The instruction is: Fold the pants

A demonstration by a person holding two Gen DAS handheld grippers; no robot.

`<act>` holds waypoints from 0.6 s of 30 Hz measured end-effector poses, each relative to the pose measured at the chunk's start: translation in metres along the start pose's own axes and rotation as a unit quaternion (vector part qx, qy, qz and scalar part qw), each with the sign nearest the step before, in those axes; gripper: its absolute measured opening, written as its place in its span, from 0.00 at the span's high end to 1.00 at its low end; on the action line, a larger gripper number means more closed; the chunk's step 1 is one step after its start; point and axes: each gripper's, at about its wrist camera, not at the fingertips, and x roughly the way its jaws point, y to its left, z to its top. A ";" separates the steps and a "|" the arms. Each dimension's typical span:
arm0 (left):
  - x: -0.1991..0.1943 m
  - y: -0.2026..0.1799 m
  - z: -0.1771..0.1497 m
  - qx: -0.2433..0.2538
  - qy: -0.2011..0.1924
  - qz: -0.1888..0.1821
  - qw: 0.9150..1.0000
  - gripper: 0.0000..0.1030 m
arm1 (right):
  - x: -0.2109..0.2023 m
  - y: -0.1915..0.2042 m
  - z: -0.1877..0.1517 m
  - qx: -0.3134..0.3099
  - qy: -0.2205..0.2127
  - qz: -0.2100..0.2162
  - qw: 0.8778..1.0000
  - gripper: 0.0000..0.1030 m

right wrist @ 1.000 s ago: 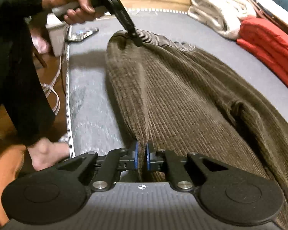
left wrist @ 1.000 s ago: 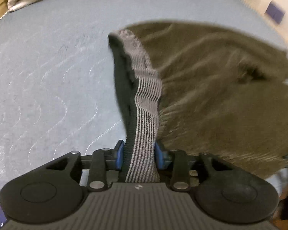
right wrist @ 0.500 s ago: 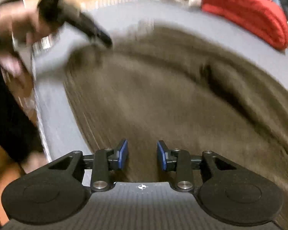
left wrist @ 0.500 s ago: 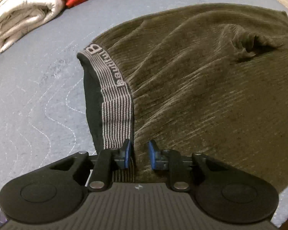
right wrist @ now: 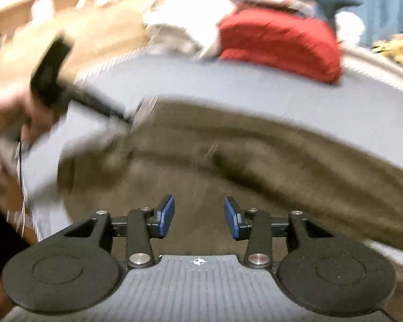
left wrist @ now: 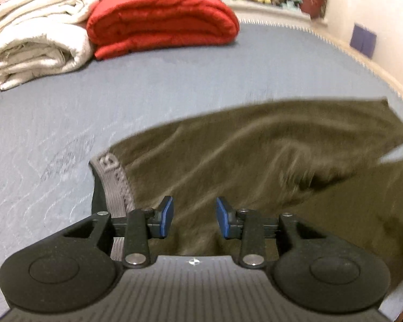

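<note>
Pants (left wrist: 255, 161) of olive-brown corduroy lie spread across the grey-blue mattress (left wrist: 174, 80), filling the lower right of the left wrist view, with the striped grey waistband (left wrist: 115, 179) at their left edge, sharp enough here to show lettering. The left gripper (left wrist: 193, 220) sits low in the frame with its blue pads apart and nothing pinched; its jaws have just been opening, released over the cloth. A folded red blanket (left wrist: 161, 24) and cream blankets (left wrist: 40, 43) are stacked at the upper left, and blurred toys line the top edge. The right wrist view is heavily smeared, but it alone shows a person's hand (right wrist: 10, 118) at the left edge holding the left gripper's handle, its tip near the waistband corner. The right gripper (right wrist: 198, 220) is likewise released, its jaws having just been opening, with only pants fabric behind the gap. The red blanket sits at the upper right there.
</note>
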 end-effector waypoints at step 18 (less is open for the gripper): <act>0.017 -0.041 0.038 0.021 -0.029 -0.058 0.998 0.94 | -0.024 -0.104 0.014 0.273 -0.055 -0.129 0.952 0.73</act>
